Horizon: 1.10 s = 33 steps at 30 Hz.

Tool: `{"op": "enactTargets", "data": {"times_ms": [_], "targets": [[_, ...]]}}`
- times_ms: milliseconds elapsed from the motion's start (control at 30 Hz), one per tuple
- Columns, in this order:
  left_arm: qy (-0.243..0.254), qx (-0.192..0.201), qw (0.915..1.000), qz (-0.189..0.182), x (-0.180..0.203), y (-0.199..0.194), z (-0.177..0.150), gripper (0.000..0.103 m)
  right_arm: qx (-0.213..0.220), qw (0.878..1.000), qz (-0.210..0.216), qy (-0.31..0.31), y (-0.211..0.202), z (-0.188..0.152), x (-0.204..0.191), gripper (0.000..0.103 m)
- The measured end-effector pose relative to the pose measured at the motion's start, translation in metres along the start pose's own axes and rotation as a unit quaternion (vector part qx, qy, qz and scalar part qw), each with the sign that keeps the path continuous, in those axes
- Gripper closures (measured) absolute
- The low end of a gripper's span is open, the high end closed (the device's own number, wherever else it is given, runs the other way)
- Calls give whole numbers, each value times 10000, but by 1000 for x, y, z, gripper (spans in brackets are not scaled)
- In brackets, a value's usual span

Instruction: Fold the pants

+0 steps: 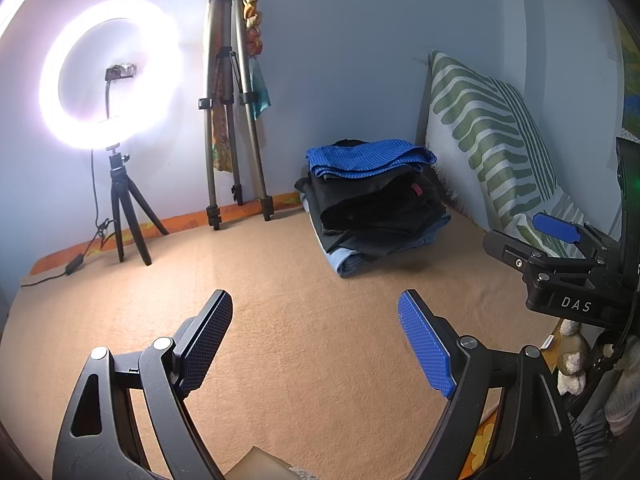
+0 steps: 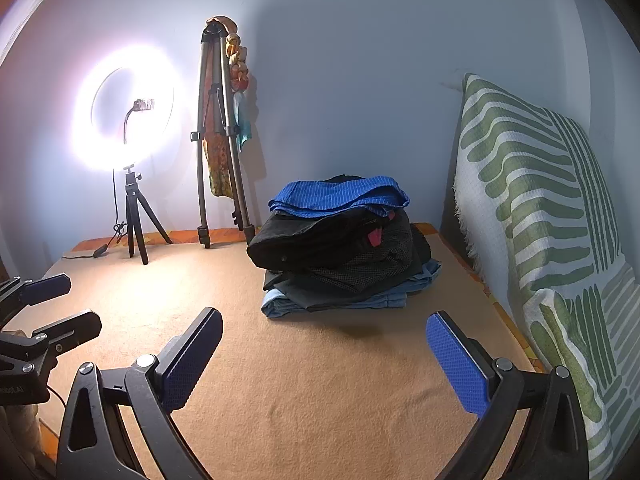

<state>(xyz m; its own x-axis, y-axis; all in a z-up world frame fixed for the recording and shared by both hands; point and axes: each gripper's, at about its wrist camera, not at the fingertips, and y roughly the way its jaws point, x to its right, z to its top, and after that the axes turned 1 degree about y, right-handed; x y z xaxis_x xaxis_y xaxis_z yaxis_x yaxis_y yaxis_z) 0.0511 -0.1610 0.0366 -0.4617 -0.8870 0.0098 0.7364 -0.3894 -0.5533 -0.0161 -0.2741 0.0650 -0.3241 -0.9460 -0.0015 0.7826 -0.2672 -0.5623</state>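
A pile of folded clothes (image 1: 372,208) sits at the back of a tan blanket (image 1: 280,280), with blue striped cloth on top, black garments under it and light blue denim at the bottom. It also shows in the right wrist view (image 2: 344,256). My left gripper (image 1: 316,320) is open and empty, above the blanket and short of the pile. My right gripper (image 2: 324,344) is open and empty, just in front of the pile. The right gripper shows at the right edge of the left wrist view (image 1: 532,236); the left gripper shows at the left edge of the right wrist view (image 2: 60,304).
A lit ring light on a small tripod (image 1: 108,80) stands at the back left with its cable on the blanket. A tall folded tripod (image 1: 230,120) leans on the wall. A green-and-white striped pillow (image 1: 492,136) stands along the right wall.
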Motion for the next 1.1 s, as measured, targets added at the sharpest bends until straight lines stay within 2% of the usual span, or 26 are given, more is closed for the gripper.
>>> {"op": "enactTargets", "data": {"times_ms": [833, 1100], "targets": [[0, -23, 9999, 123, -3, 2, -3, 18, -37, 10000, -18, -32, -1, -2, -2, 0], [2, -172, 9998, 85, -7, 8, -4, 18, -129, 9999, -4, 57, 6, -5, 2, 0]]}}
